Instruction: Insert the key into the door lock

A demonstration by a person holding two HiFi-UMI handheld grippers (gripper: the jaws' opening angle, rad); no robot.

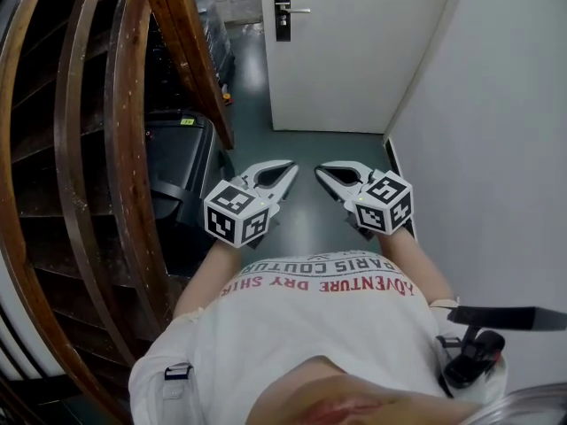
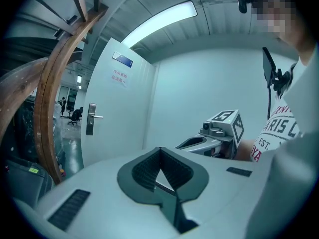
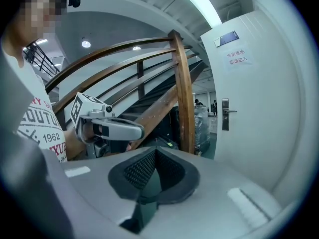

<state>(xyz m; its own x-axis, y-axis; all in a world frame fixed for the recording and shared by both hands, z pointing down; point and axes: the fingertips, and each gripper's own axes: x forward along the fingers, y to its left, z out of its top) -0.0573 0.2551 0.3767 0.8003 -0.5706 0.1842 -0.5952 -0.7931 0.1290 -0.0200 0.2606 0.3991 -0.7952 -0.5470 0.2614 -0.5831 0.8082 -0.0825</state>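
far beyond closed right gripper [image 1: 321,169], door lock [image 1: 283,12]

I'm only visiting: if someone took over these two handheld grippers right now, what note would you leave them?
Left gripper: jaws together, nothing between them.
Right gripper: the same.
Both are held side by side before the person's shirt, pointing toward the white door.
Its lock, ahead across the floor, is untouched.
No key shows in any view.
To do: get the key, walk up, insert it.
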